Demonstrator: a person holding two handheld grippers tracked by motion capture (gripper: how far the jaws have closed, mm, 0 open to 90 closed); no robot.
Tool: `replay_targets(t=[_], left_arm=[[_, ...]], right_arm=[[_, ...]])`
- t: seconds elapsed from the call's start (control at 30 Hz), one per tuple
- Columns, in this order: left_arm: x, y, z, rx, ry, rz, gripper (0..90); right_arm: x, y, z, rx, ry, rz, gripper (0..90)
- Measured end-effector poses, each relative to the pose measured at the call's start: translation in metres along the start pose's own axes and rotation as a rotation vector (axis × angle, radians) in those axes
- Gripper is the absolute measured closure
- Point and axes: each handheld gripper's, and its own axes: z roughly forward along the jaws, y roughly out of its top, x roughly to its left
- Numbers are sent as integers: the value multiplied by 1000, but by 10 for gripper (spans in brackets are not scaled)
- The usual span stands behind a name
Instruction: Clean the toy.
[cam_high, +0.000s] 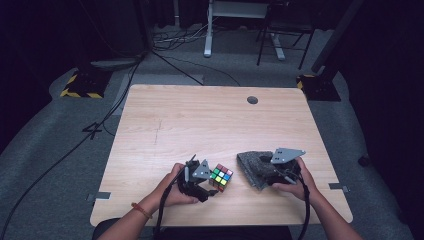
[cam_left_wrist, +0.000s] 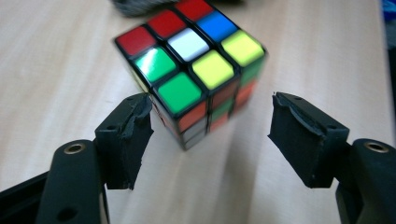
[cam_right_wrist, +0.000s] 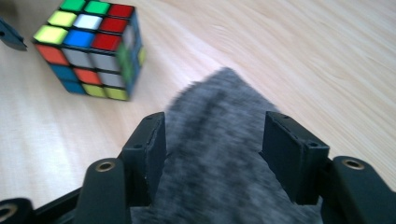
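Open left tongs (cam_left_wrist: 210, 135) by cube (cam_left_wrist: 191, 65).

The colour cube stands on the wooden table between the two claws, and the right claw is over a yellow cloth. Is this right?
Not quite: the cloth under the right claw is grey, as the right gripper view shows. The colour cube does stand on the wooden table between the claws.

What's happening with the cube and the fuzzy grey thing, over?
Left gripper open, cube just ahead, not held. Right gripper open over grey cloth. Nothing in the way.
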Motion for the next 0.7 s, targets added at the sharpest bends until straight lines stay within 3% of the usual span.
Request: replay_targets(t=[0.1, 0.2, 0.33, 0.47, 0.6, 0.7], left_arm=[[-13, -2, 1, 22, -33, 31, 307], [-16, -1, 0, 28, -29, 43, 288], [-5, -2, 2, 16, -20, 12, 238], [4, 1, 6, 21, -14, 31, 152], [11, 6, 14, 28, -29, 64, 157], [19, 9, 19, 32, -50, 57, 157]], right_arm=[[12, 3, 8, 10, 36, -34, 397], [22, 7, 15, 26, 59, -75, 397], [28, 8, 23, 29, 77, -91, 399], [30, 8, 30, 42, 95, -103, 399], [30, 9, 36, 48, 103, -107, 399], [30, 11, 40, 54, 104, -116, 400]])
